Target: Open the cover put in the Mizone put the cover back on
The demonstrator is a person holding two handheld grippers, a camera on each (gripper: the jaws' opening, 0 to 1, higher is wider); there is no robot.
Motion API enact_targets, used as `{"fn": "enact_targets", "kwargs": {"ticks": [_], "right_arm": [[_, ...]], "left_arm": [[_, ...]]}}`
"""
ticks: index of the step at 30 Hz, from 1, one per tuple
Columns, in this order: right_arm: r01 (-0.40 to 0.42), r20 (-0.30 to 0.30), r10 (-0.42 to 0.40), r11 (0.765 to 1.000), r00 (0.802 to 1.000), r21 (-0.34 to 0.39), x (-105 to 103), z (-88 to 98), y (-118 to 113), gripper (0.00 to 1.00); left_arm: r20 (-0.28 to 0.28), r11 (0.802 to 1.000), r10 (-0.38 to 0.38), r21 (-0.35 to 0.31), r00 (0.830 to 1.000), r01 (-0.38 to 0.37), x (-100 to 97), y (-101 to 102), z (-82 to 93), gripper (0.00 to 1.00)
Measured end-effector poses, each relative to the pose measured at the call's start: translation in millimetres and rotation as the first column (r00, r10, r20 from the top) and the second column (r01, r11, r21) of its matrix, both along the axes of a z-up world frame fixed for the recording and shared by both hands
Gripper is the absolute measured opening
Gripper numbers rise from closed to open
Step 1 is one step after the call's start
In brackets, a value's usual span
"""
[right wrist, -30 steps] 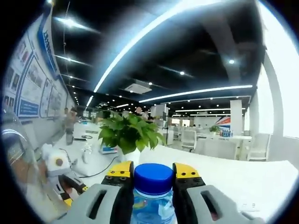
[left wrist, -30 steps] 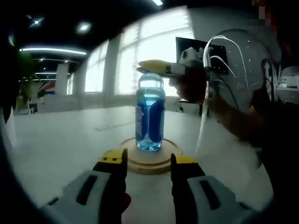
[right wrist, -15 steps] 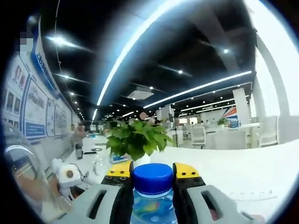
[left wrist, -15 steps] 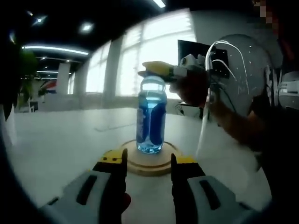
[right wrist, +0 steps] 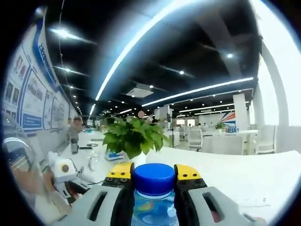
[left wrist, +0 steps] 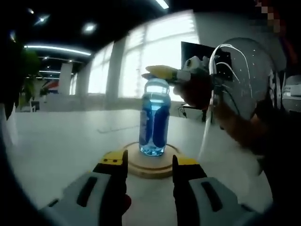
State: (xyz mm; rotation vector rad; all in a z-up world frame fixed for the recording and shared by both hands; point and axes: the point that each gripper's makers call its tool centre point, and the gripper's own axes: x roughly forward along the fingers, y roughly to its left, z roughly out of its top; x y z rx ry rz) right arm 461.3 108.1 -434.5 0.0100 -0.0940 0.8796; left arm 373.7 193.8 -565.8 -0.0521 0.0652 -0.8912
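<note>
Mizone bottle (left wrist: 154,120), seemingly full of blue liquid, capped, stands on wooden disc (left wrist: 151,165).

We see a leafy potted plant (right wrist: 133,139) on the white counter (right wrist: 244,174), with wall posters (right wrist: 26,101) beside it.

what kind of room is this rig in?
Likely an open-plan office: long ceiling light strips, rows of desks and chairs, posters along one wall, a potted plant on the white table.
</note>
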Motion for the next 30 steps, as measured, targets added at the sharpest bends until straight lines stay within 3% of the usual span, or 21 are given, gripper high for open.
{"fn": "enact_targets", "kwargs": {"ticks": [15, 20, 23, 30], "right_arm": [[0.019, -0.002, -0.019, 0.999, 1.000, -0.034, -1.4, -2.2, -4.4, 0.25], [0.048, 0.035, -0.045, 0.996, 0.998, -0.070, -4.3, 1.2, -9.7, 0.25], [0.049, 0.033, -0.047, 0.997, 0.998, -0.053, -7.0, 3.5, -10.9, 0.25], [0.072, 0.049, -0.070, 0.996, 0.996, -0.043, -14.3, 7.4, -20.6, 0.25]], "left_arm": [[0.021, 0.999, -0.009, -0.034, 1.000, 0.010, -2.7, -0.3, 9.0, 0.32], [0.028, 1.000, 0.002, -0.008, 1.000, -0.001, -0.2, -0.9, 5.3, 0.34], [0.028, 1.000, -0.003, -0.008, 1.000, 0.003, -0.8, -3.2, 4.8, 0.38], [0.051, 0.999, -0.013, -0.030, 0.999, 0.014, -3.4, -3.6, 12.6, 0.38]]}}
